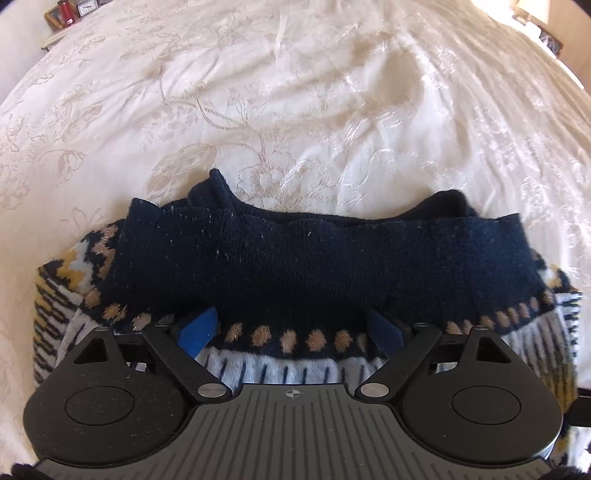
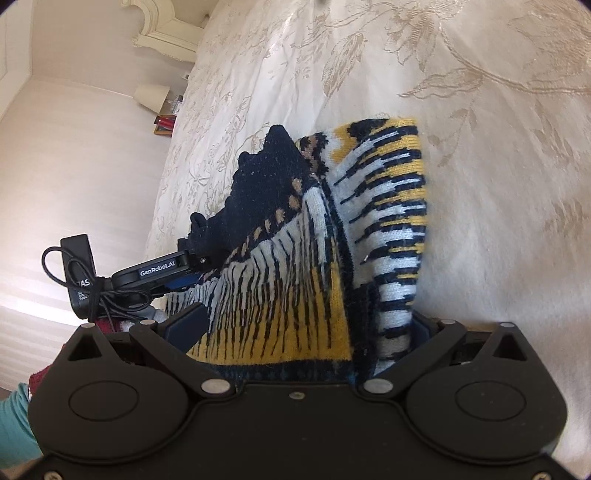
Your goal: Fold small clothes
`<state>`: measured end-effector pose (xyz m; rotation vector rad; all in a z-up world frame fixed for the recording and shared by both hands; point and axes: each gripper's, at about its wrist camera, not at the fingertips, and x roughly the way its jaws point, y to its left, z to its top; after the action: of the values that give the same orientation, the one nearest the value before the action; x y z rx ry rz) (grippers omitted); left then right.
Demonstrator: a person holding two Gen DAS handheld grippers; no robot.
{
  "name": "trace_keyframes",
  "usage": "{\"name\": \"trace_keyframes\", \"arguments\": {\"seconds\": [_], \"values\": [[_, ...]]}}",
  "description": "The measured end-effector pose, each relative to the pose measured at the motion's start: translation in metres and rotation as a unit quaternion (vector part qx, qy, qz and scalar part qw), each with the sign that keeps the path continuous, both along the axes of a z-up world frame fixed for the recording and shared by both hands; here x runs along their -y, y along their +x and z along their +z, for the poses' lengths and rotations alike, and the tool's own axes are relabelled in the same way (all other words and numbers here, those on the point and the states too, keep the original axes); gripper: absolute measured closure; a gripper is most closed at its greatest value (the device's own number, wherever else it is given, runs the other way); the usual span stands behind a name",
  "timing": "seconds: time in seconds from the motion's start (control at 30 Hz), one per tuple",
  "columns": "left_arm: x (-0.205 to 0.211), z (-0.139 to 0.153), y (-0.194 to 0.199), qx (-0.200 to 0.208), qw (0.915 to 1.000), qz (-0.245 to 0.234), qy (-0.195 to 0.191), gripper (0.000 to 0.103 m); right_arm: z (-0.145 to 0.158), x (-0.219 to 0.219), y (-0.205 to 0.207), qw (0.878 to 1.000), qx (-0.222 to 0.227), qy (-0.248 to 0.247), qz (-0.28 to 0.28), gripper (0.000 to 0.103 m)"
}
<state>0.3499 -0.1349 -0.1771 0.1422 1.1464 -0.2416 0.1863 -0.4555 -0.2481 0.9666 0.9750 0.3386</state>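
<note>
A knitted sweater (image 1: 295,258), navy with yellow, white and tan patterns, lies folded on the bed. In the left wrist view my left gripper (image 1: 291,321) points steeply down at it with its blue pads (image 1: 199,328) wide apart. The tan-dotted band lies flat and unpinched between them, and navy cloth covers the fingertips. In the right wrist view the sweater (image 2: 314,258) bunches up and fills the wide gap of my right gripper (image 2: 304,325). A striped sleeve (image 2: 399,206) drapes over its right finger, so any grip is hidden. The left gripper's body (image 2: 159,271) reaches under the navy part.
A cream floral bedspread (image 1: 295,110) extends all around the sweater. Small items stand on a bedside stand (image 1: 66,14) at the far corner. A lamp (image 2: 153,98) and white headboard (image 2: 166,33) stand by the wall. A teal sleeve (image 2: 14,417) and a dark red cloth (image 2: 40,376) show at lower left.
</note>
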Motion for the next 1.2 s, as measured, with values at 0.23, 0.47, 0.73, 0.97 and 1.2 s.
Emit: {"name": "trace_keyframes", "arguments": {"seconds": [0.23, 0.47, 0.73, 0.97, 1.2], "values": [[-0.01, 0.017, -0.053, -0.002, 0.9999, -0.008, -0.014, 0.015, 0.003, -0.002, -0.014, 1.0, -0.001, 0.007, 0.009, 0.0], [-0.024, 0.0, -0.085, -0.033, 0.9994, 0.002, 0.008, 0.014, 0.005, -0.008, -0.027, 1.0, -0.005, -0.001, 0.018, 0.0], [-0.032, 0.007, -0.071, -0.039, 0.999, 0.013, -0.015, 0.015, 0.01, -0.016, -0.019, 0.999, -0.033, -0.035, -0.019, 0.024], [-0.069, 0.039, -0.09, -0.02, 0.9992, 0.013, -0.032, 0.015, 0.032, -0.031, -0.019, 0.991, -0.055, -0.112, -0.04, 0.057], [-0.136, 0.054, -0.113, -0.026, 0.9971, 0.053, -0.047, 0.015, 0.077, -0.07, -0.003, 0.977, -0.068, -0.198, -0.034, 0.064]]}}
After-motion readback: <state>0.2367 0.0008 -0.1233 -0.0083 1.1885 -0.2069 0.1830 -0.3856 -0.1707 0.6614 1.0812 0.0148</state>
